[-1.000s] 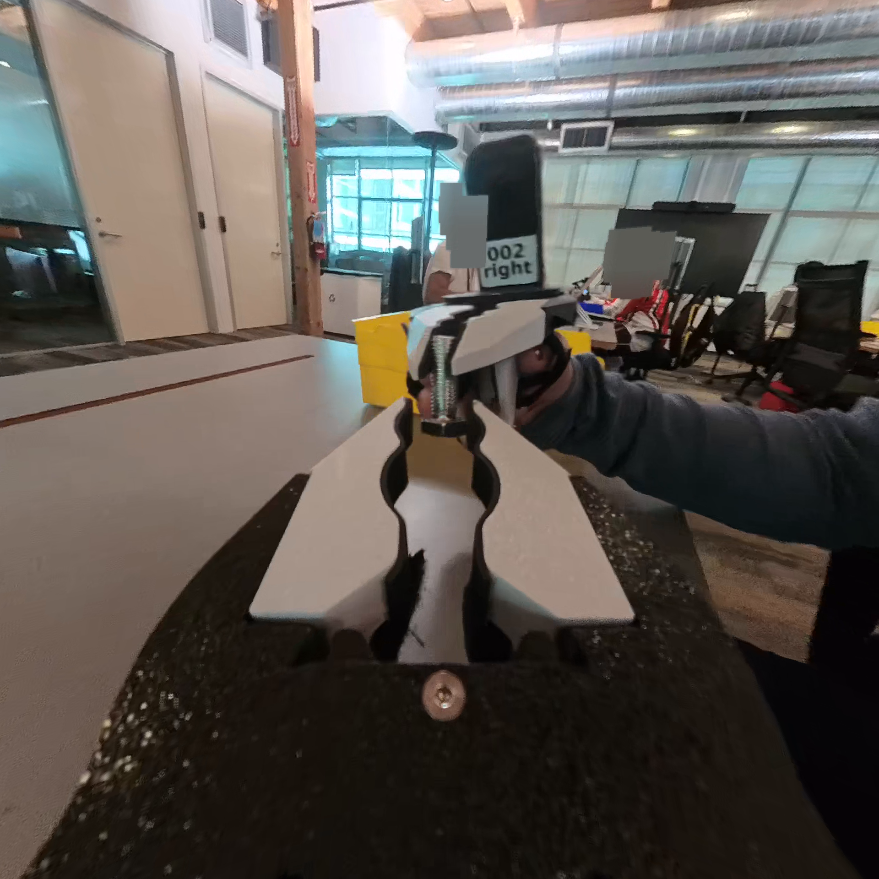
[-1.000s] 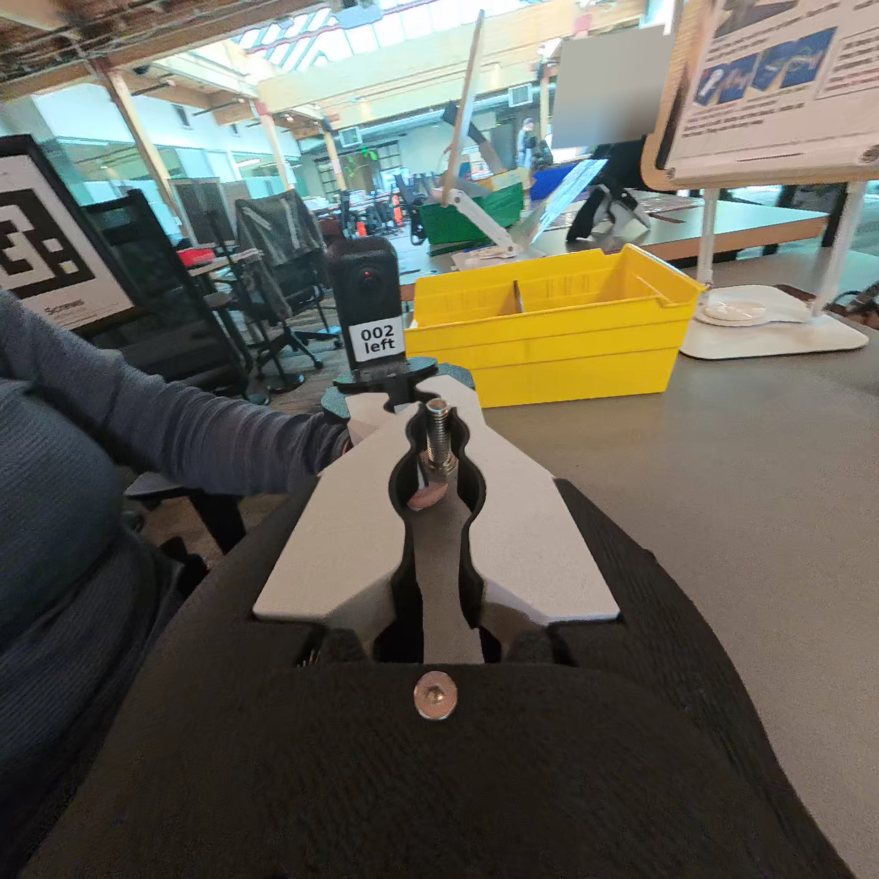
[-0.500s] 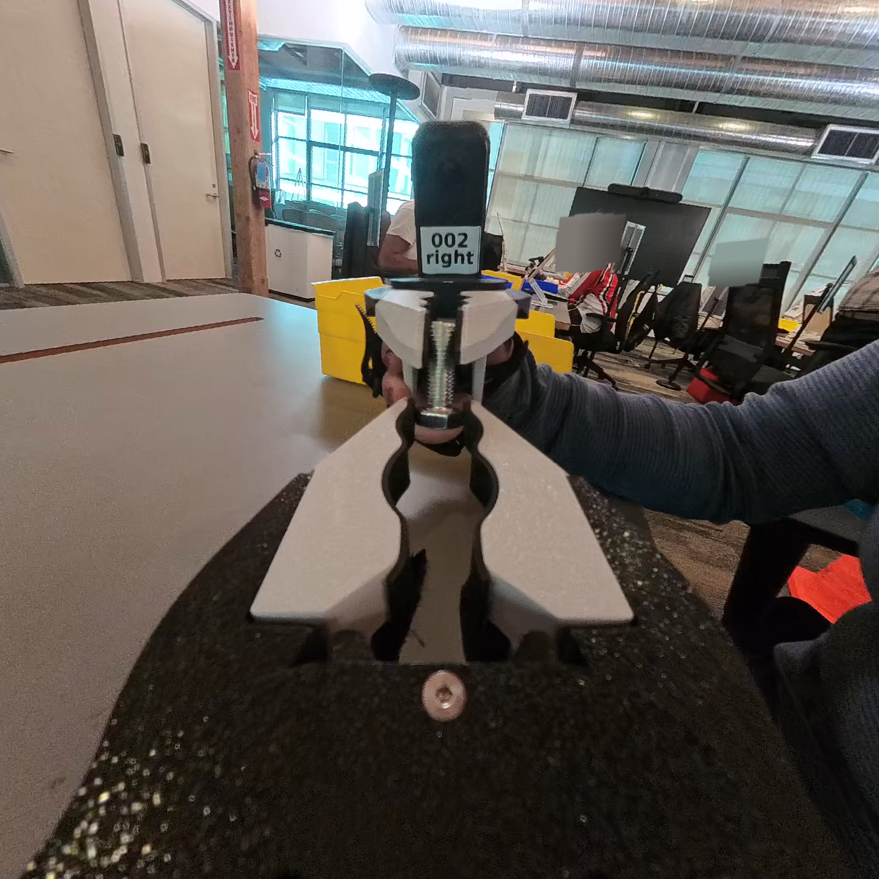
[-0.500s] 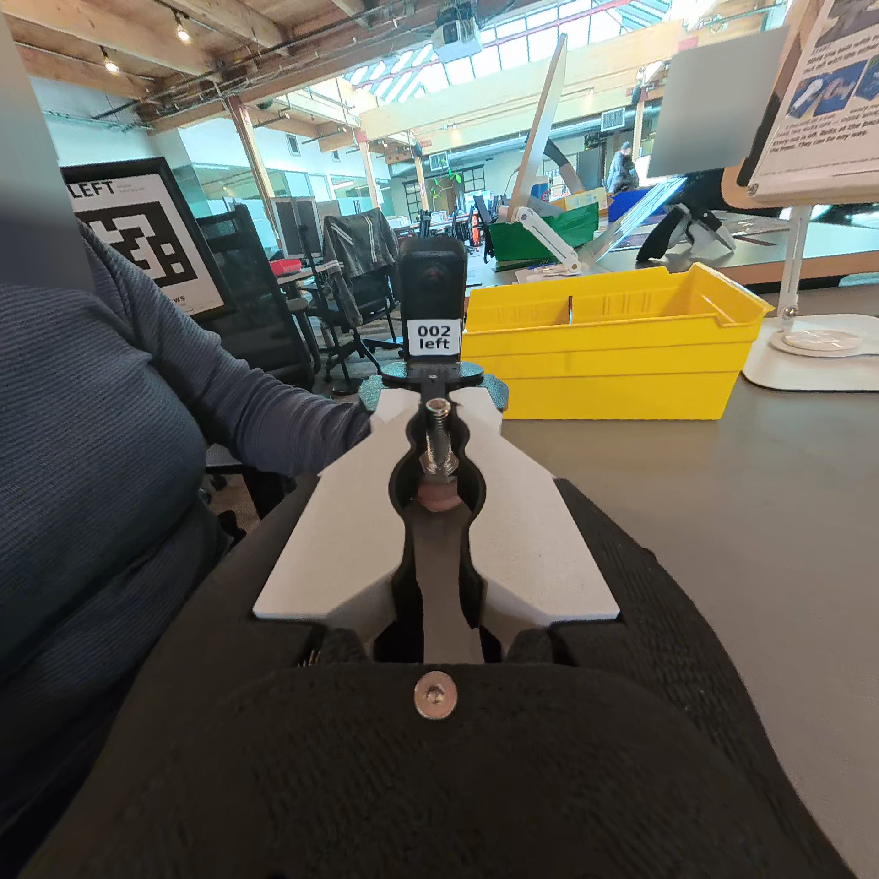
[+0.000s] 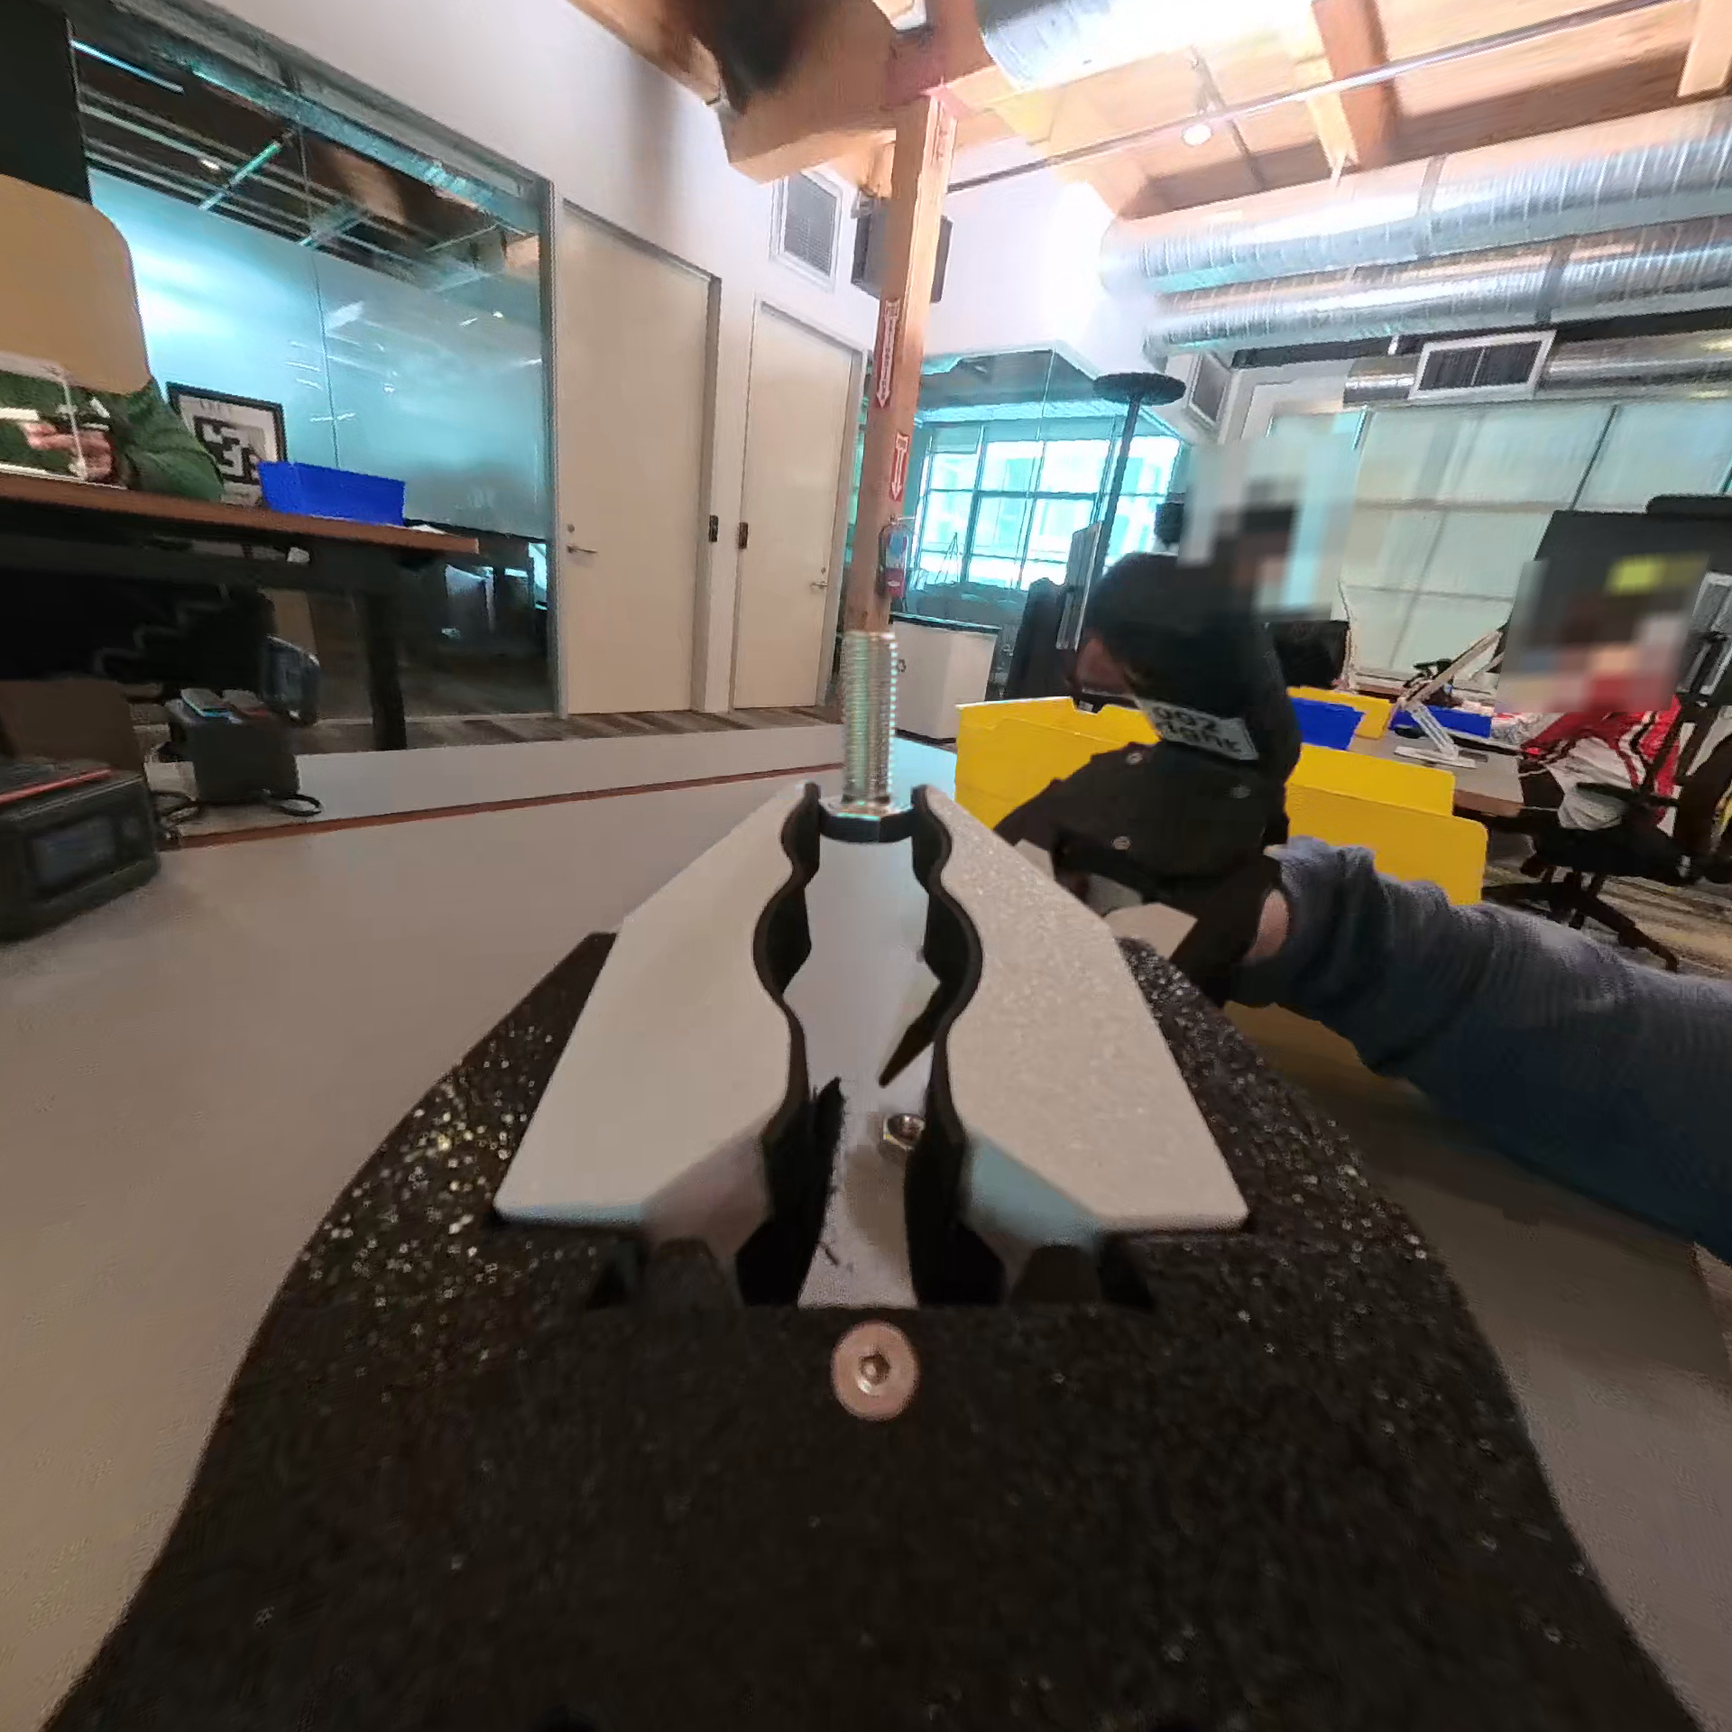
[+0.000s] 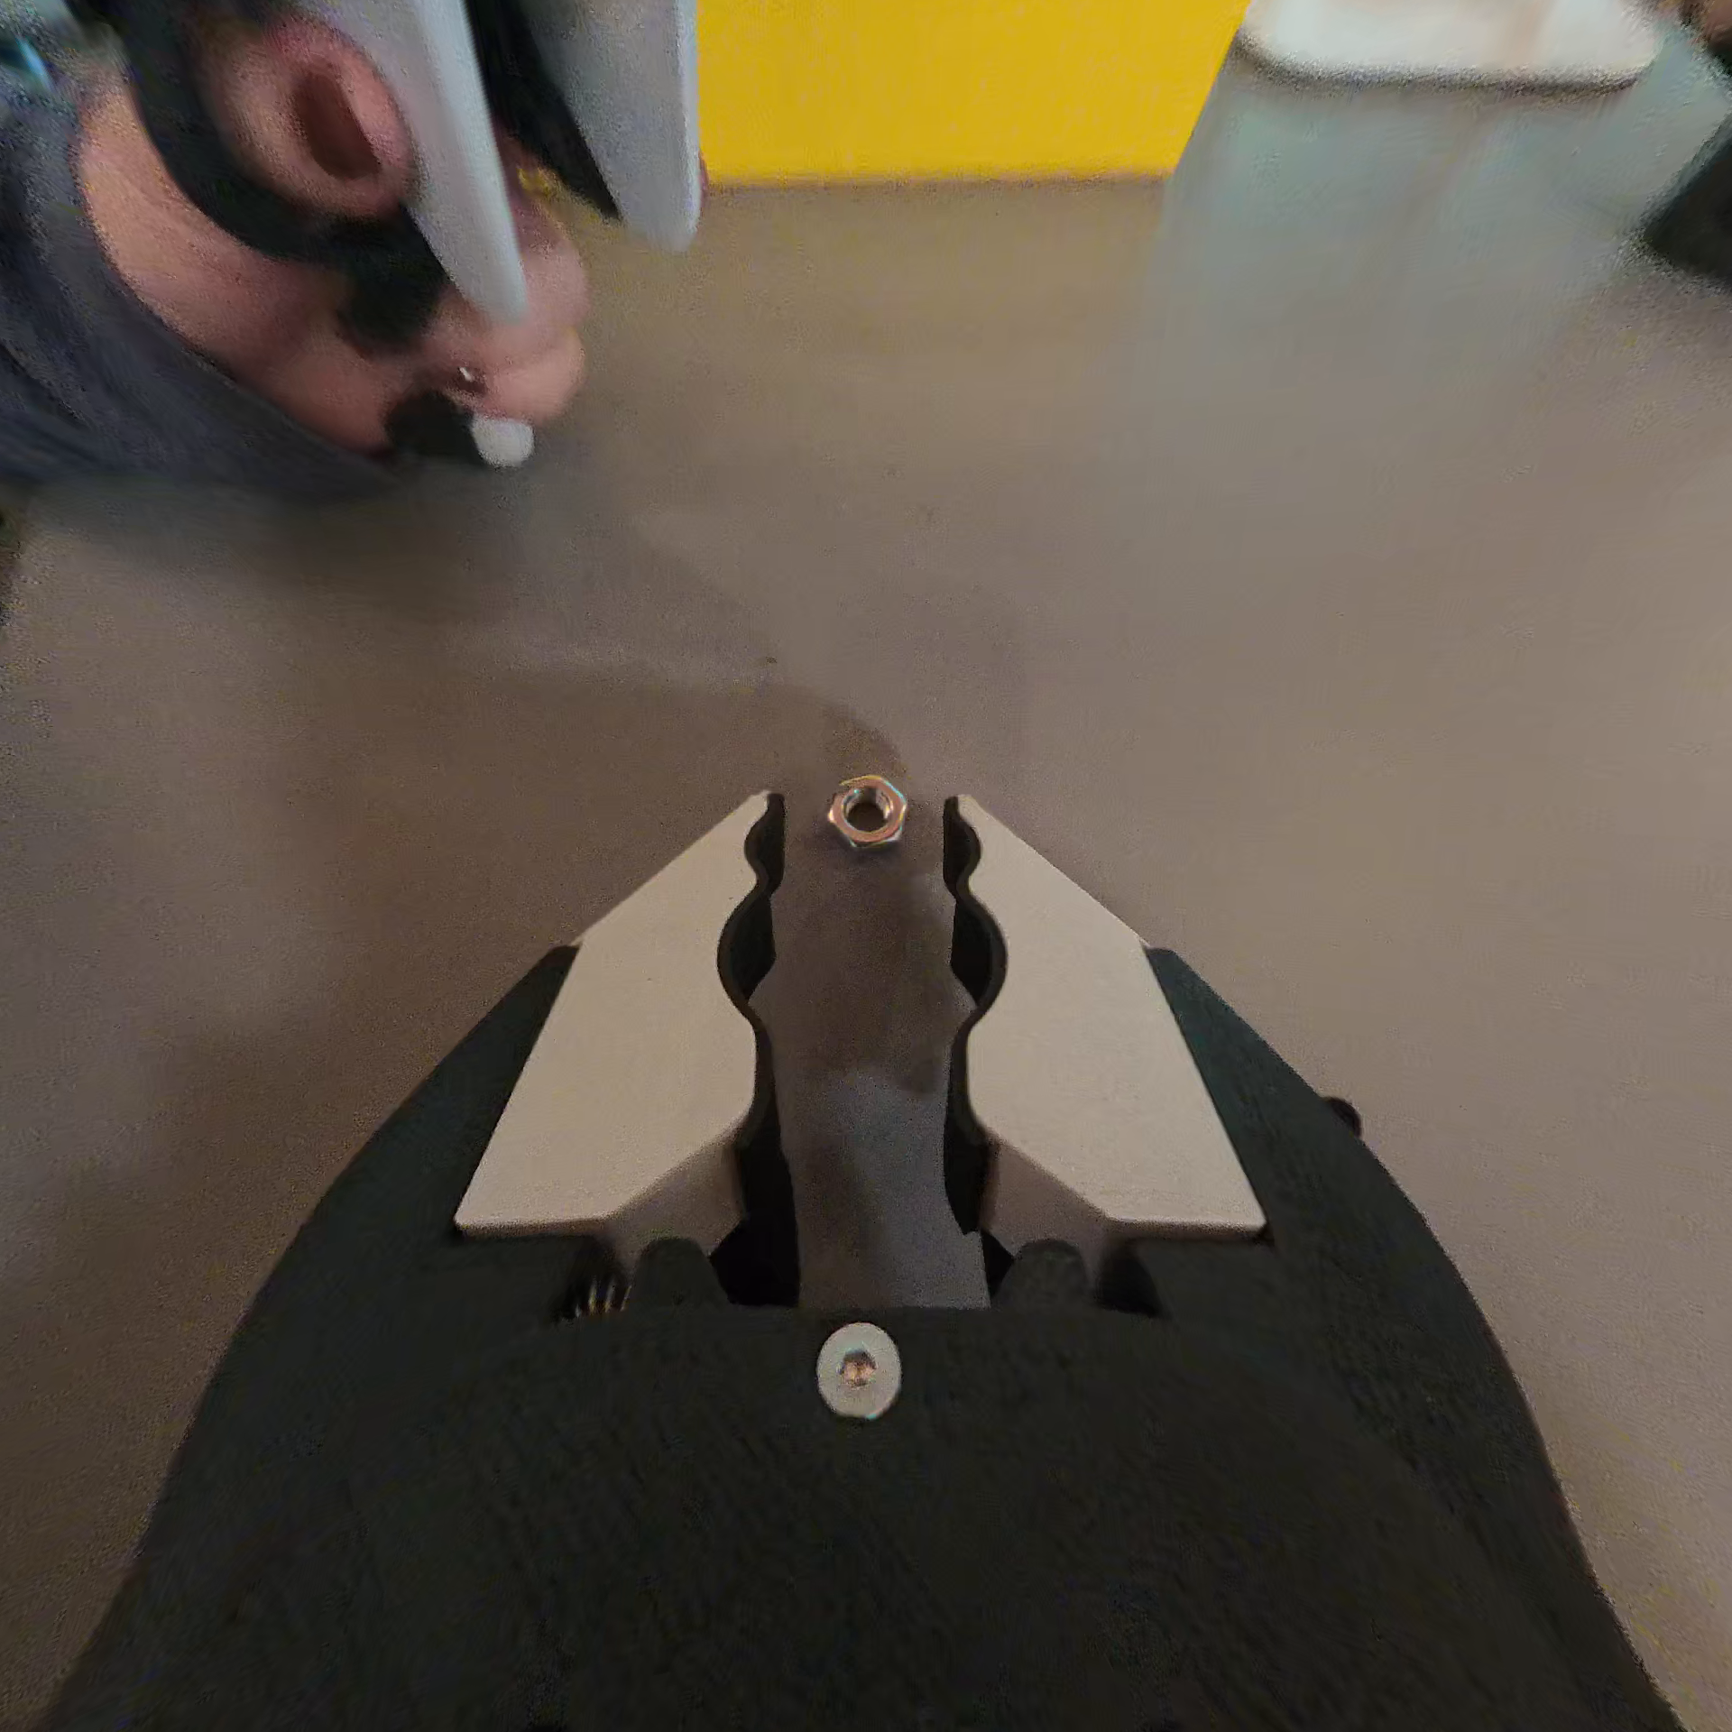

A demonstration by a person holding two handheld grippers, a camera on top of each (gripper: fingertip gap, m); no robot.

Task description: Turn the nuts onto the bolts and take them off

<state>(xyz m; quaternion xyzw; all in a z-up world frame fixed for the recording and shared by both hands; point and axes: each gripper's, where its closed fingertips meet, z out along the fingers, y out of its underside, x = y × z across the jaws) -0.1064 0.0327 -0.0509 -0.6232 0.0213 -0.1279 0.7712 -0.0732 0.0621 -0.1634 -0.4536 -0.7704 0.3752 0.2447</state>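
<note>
1. Left gripper (image 5: 864, 813): clenched on the hex head of a bolt (image 5: 868, 726) at the fingertips. The threaded shank stands upright above the jaws.
2. Right gripper (image 6: 858, 815): released, jaws apart and pointing down at the table (image 6: 1312, 609).
3. Nut (image 6: 866, 812): lies flat on the table between the right gripper's fingertips; no contact with either finger is visible.
4. Surface: plain matte grey tabletop. A yellow bin (image 5: 1368, 815) stands at its far side.
5. Room: open office with two pale doors (image 5: 637, 487), a glass partition (image 5: 319, 394), a wooden post (image 5: 895, 375), exposed silver ducts (image 5: 1425, 253) and office chairs beyond the table.
</note>
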